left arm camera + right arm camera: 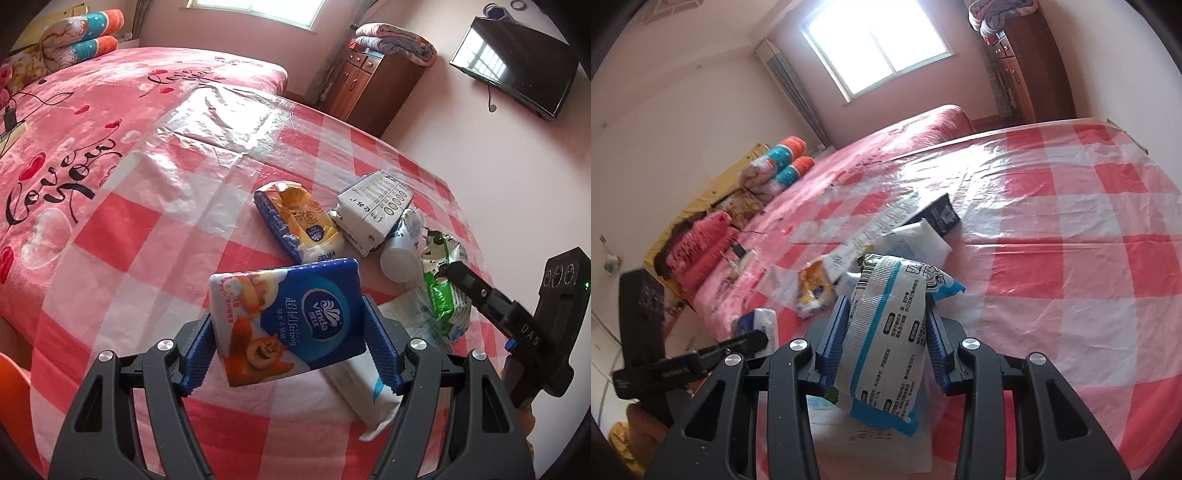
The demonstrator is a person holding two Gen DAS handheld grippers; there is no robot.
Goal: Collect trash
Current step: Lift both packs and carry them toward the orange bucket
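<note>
- Your left gripper (pixel 289 325) is clamped on a blue tissue pack (pixel 286 319), pads on its two short sides, so the pack hangs face-up and clear of the table (pixel 122 229).
- Your right gripper (pixel 884 325) is closed on a wipes packet (pixel 886 332); the soft packet bulges between the pads and droops toward 6 o'clock, so the grip sits near its middle for balance.
- In the left view, the rest of the trash lies at 1 to 2 o'clock of the blue pack: a yellow pack (pixel 295 218), a white box (pixel 373 210), a white cup (pixel 400 254).
- A white pack (pixel 364 387) lies under the blue one, at 5 o'clock.
- The heap sits near the table's edge, probably for easy reach.
- No bin shows in either view; you will have to find one before releasing.
</note>
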